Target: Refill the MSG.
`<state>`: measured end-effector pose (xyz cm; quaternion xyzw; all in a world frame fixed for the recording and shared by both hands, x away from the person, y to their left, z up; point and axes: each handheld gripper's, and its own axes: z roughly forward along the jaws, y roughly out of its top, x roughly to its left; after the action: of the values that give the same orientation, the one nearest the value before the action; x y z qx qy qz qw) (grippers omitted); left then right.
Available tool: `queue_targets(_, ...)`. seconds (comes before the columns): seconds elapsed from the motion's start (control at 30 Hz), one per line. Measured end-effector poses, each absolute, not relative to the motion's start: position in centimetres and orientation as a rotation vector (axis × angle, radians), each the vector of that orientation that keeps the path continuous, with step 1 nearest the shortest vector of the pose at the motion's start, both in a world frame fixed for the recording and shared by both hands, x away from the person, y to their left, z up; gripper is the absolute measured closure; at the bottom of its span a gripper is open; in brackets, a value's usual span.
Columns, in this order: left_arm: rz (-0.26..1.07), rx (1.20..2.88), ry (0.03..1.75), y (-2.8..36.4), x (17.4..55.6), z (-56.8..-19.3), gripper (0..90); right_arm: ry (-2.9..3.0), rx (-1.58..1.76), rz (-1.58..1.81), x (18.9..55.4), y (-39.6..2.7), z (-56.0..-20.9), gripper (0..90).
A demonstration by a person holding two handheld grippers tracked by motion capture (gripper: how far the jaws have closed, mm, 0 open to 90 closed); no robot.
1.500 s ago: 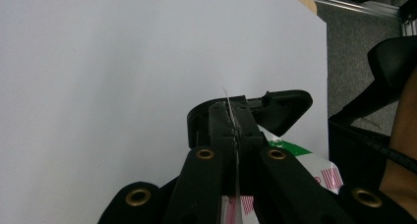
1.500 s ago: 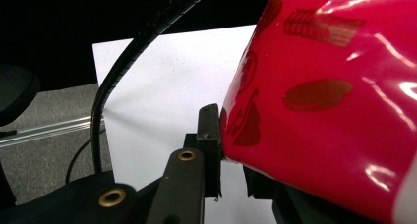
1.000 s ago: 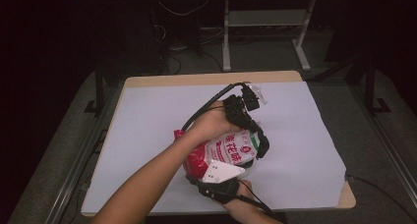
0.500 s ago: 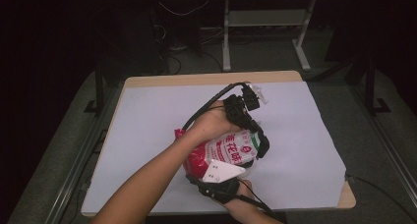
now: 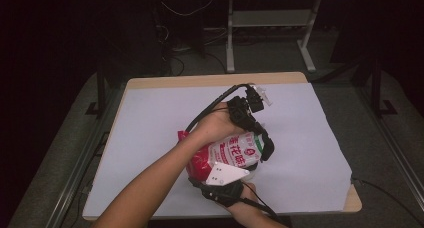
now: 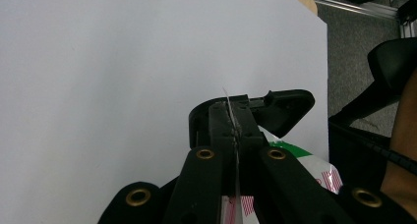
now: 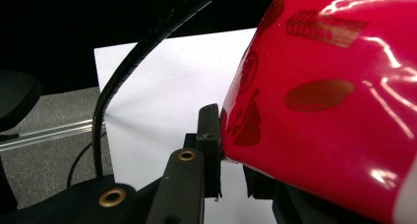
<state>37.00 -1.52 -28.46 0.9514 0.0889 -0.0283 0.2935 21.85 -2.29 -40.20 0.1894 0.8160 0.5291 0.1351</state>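
Red-and-white bag (image 5: 227, 155) near middle of white-covered worktop (image 5: 150, 133), caught between both grippers. Left gripper (image 5: 265, 145) at bag's far right end, jaws fully closed on thin flat edge of bag (image 6: 235, 135), seen edge-on between the pads in left gripper view. Right gripper (image 5: 220, 180) at bag's near side, under grey plate, jaws nearly closed and pinching red film (image 7: 314, 101); one black pad (image 7: 210, 135) pressed against glossy red surface in right gripper view. Bag bulging between the two grips, left forearm crossing over its left end.
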Motion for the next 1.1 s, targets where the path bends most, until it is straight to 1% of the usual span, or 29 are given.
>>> queue_targets(1.1, -0.082, 2.540, 0.247, -1.55, 37.11, -28.51, 90.0, 2.363, 0.540, 1.540, 21.93, -2.29, -40.08, 79.0)
